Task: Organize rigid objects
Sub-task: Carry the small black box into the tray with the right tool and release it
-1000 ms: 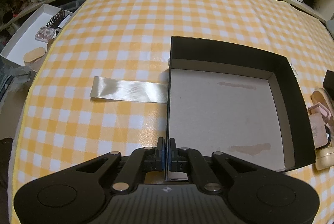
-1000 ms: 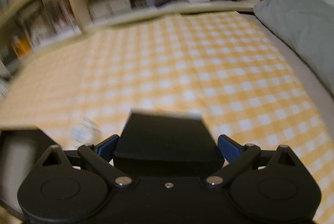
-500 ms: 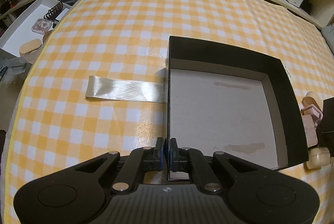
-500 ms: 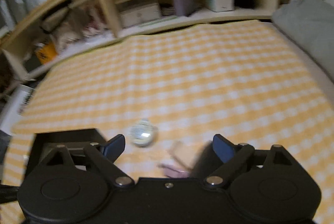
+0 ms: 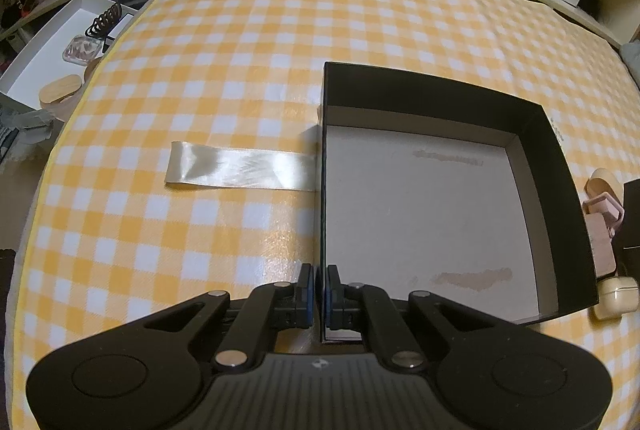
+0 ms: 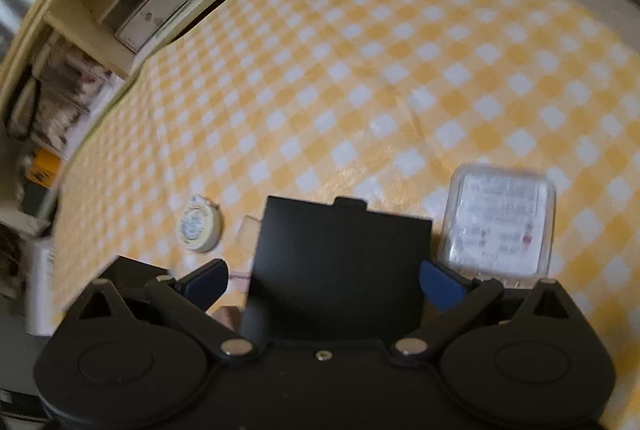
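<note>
- The left gripper is pinched shut on the near left wall of the open black box, the thin wall sandwiched between its blue pads; this reads as a steadying hold, so the box stays put while things are loaded into it.
- Directly ahead of that gripper, the box's grey floor lies bare, so nothing has been packed in it yet.
- Left of the gripper's line and a little further off, a pale satin ribbon lies flat on the yellow checked cloth, one end running up to the box's outer wall.
- Off to the far right of the left gripper, just outside the box's right wall, small items wait: a pink case, a cream earbud case and a wooden-looking piece.
- The right gripper has its jaws opening wide; a small black box stands between the blue pads, and I cannot see either pad pressing on it, so it looks freed rather than gripped.
- Just beyond its right finger sits a clear plastic case with printed text, too blurred to read.
- Ahead and left of its left finger lies a small round tin; the cloth beyond that is empty.
</note>
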{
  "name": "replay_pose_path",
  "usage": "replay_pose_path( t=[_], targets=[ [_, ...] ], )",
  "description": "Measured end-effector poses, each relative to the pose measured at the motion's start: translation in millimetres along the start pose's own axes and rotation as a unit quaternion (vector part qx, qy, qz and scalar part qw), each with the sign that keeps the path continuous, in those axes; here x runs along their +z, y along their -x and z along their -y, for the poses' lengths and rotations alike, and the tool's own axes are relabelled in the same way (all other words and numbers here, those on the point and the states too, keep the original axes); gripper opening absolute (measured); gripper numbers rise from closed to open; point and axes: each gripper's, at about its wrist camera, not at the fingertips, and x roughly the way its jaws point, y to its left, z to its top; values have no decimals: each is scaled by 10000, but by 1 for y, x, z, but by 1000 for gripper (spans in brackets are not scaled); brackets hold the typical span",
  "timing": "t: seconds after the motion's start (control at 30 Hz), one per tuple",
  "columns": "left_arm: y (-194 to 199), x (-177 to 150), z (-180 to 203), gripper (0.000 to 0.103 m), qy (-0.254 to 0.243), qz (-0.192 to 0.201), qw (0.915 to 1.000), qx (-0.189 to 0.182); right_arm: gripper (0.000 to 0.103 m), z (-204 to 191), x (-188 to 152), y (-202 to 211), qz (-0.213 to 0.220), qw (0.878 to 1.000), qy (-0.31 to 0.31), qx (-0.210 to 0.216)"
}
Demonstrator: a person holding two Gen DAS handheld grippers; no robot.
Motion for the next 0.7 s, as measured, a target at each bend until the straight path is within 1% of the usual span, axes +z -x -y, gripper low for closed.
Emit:
replay_pose_path(
  t=[0.1, 0.17, 0.27, 0.37, 0.43, 0.5, 0.57, 0.63, 0.7],
  targets=[
    [0, 0, -1, 6, 1, -14, 10000, -5, 103, -4, -2, -7, -62, 9997, 114, -206],
    [0, 0, -1, 6, -1, -16, 10000, -5, 103, 0, -3, -15, -226, 9996, -51, -165],
    [0, 1, -1, 6, 7, -16, 10000, -12, 103, 4, -5, -22, -354, 9988, -253, -203],
    [-1, 0, -2, 6, 17, -21, 10000, -27, 102, 1, -7, -20, -326, 9990, -183, -252],
    [-1, 1, -2, 6, 17, -21, 10000, -31, 101, -3, -6, -10, -80, 9996, -170, -208],
    [-1, 1, -2, 5, 10, -20, 10000, -25, 101, -13, -4, 5, 192, 9998, -94, -23],
    [-1, 1, -2, 5, 13, -22, 10000, -27, 101, -29, -3, 18, 323, 9989, 103, 326],
    [-1, 1, -2, 5, 28, -24, 10000, -33, 101, -51, -6, 28, 338, 9961, 381, 717],
    [-1, 0, -2, 5, 21, -20, 10000, -34, 101, -82, -14, 32, 230, 9910, 767, 1072]
  ],
)
